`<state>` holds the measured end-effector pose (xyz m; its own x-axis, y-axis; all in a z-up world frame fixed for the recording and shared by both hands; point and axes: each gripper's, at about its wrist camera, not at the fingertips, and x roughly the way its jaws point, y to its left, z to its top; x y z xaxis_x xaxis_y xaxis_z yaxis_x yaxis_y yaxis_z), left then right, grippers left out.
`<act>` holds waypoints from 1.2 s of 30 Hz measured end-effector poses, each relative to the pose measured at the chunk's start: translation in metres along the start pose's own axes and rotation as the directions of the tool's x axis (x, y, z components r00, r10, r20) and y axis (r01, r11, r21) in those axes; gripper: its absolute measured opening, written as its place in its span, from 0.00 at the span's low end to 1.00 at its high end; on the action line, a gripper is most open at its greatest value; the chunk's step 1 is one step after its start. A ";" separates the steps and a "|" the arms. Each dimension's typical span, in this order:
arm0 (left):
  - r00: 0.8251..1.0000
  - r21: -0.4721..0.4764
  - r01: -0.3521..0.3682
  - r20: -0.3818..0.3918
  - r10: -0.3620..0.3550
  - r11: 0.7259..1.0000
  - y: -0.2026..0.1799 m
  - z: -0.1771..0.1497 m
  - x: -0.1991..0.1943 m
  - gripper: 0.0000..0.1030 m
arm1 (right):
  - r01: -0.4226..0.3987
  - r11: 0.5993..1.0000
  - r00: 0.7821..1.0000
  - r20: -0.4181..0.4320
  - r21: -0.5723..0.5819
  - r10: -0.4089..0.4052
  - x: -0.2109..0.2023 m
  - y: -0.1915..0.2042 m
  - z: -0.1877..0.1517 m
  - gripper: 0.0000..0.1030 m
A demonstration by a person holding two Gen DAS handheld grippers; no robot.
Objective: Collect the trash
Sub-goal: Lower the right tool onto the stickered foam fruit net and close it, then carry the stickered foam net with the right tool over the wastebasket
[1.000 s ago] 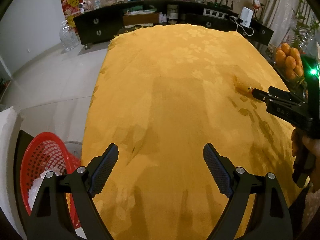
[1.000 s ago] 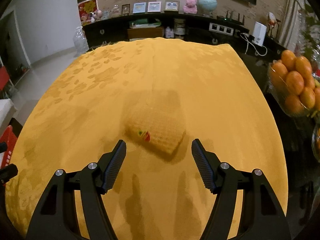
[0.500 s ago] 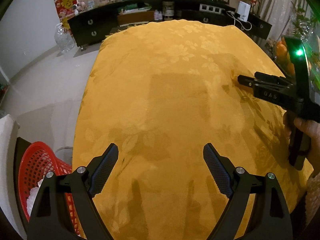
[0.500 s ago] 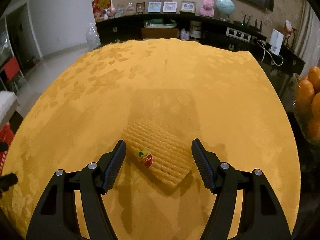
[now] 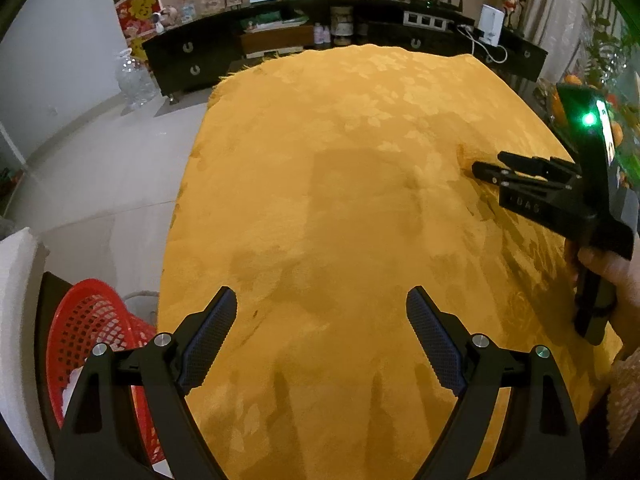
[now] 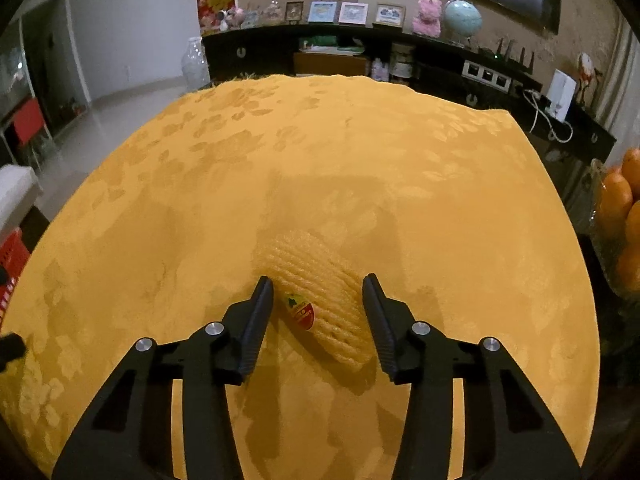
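One foam net (image 6: 316, 280) with one red sticker (image 6: 302, 312) is seen on the yellow tabletop (image 6: 360, 152); it is straddled by the right gripper (image 6: 318, 300), whose jaws have just been closing, though whether the pads press on it cannot be told; the left gripper (image 5: 320, 336) is held released over the tabletop; one red basket (image 5: 80, 332) stands left of the tabletop.

Black two-fingered right tool (image 6: 318, 284) has just been closing around a ribbed yellow foam fruit net (image 6: 320, 280) with a red sticker (image 6: 301, 311) — lying on the table's (image 6: 360, 152) yellow floral cloth, fingers just beside it.
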<state>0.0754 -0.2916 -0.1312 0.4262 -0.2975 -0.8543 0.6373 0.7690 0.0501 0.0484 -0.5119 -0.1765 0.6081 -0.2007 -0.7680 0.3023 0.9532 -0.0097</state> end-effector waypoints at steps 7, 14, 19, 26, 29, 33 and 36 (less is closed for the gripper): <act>1.000 -0.009 -0.012 0.013 0.012 1.000 0.002 -0.005 -0.015 0.81 | 0.022 1.000 1.000 -0.007 0.002 -0.022 -0.003 0.009 -0.006 0.42; 0.999 -0.024 -0.012 0.035 0.013 1.000 0.009 -0.009 -0.034 0.81 | 0.030 1.000 0.999 -0.027 0.008 -0.029 -0.015 0.021 -0.017 0.41; 0.999 -0.043 -0.005 0.047 0.007 0.999 0.016 -0.014 -0.045 0.81 | 0.036 0.999 0.999 -0.039 0.015 -0.035 -0.026 0.032 -0.030 0.41; 0.999 -0.063 0.004 0.051 -0.001 0.998 0.026 -0.028 -0.055 0.81 | 0.047 0.998 0.998 -0.051 0.042 -0.044 -0.049 0.050 -0.059 0.41; 0.998 -0.069 0.009 0.057 -0.005 0.998 0.030 -0.035 -0.059 0.81 | 0.043 0.998 0.997 -0.061 0.047 -0.040 -0.058 0.055 -0.067 0.41; 0.998 -0.078 0.005 0.069 0.000 0.997 0.037 -0.043 -0.067 0.81 | 0.034 0.998 0.997 -0.076 0.062 -0.029 -0.066 0.062 -0.074 0.41; 0.997 -0.093 0.000 0.074 0.007 0.996 0.044 -0.049 -0.071 0.81 | 0.020 0.998 0.996 -0.088 0.064 -0.014 -0.072 0.070 -0.078 0.38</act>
<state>0.0413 -0.2092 -0.0936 0.4772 -0.3333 -0.8132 0.5750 0.8181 0.0021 -0.0320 -0.4132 -0.1716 0.5366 -0.1934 -0.8214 0.3605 0.9326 0.0159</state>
